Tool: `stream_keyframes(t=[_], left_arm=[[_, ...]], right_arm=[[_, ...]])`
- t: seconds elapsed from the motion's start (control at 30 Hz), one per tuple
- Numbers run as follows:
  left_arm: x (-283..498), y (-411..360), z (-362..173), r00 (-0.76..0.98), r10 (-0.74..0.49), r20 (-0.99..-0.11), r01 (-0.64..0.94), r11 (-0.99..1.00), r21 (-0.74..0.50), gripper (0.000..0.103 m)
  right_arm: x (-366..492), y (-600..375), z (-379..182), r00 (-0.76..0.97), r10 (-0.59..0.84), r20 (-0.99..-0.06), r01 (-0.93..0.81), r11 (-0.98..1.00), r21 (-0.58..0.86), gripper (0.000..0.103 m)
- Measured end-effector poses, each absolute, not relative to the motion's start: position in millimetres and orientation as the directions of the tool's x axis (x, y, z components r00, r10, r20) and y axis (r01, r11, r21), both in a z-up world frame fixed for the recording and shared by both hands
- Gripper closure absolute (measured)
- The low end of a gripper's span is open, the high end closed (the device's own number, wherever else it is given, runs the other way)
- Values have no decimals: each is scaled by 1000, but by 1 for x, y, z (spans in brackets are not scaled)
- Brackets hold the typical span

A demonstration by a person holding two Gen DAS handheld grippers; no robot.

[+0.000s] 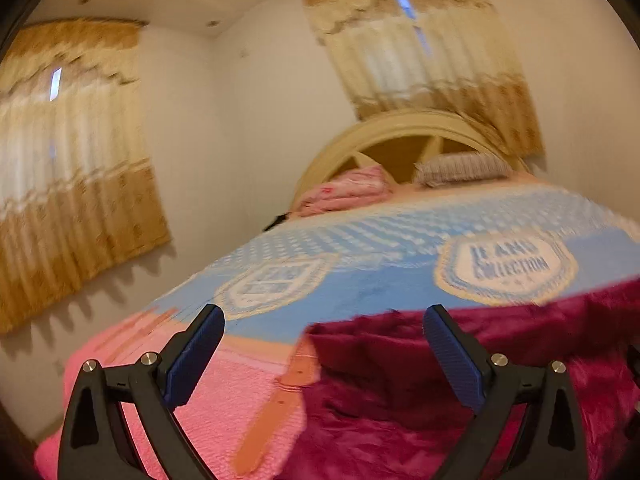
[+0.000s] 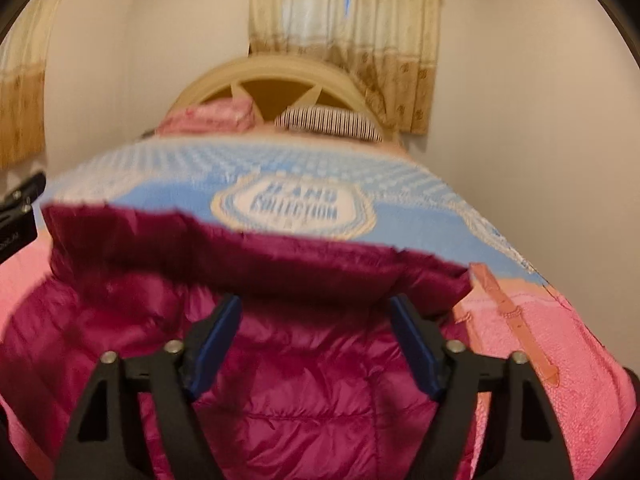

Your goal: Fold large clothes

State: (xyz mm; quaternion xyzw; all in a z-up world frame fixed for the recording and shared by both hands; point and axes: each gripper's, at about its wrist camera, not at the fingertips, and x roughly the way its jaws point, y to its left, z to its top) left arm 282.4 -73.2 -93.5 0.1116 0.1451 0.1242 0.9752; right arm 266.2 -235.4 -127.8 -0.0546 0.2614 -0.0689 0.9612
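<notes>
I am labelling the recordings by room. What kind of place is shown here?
Most likely a bedroom: a bed with a blue and pink printed bedspread, a cream arched headboard with a striped pillow, and beige curtains. A magenta quilted jacket lies on the bed.

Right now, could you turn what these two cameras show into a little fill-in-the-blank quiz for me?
1. The quilted jacket lying on the bed is ___ in colour.
2. Both the left tongs and the right tongs have their jaws ___.
3. The badge on the blue bedspread reads "Jeans ___".

Missing words: maroon; open; Collection
</notes>
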Motion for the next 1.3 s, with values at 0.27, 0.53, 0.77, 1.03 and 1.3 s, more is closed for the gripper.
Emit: stream_keyframes(t=[0.27,0.53,0.77,1.03,1.3], left_arm=[[380,-79,-138,821,376,-430,-218,902,373,3],[409,-73,-182,752,373,-543,-190,912,364,3],[422,-72,-196,717,349,-603,-162,925,342,1],[427,-71,-203,692,349,-632,-152,926,345,1],[432,-69,-207,669,343,-659,-139,929,342,1]], right_arm=[[330,-284,-141,772,-217,-598,197,975,-99,29],[342,-291,-182,719,-242,-651,227,968,-108,28],[347,-298,-189,697,-225,-681,238,968,-76,22],[354,-295,-195,665,-239,-708,234,966,-106,19],[359,-295,-200,632,-255,-732,237,963,-130,17]])
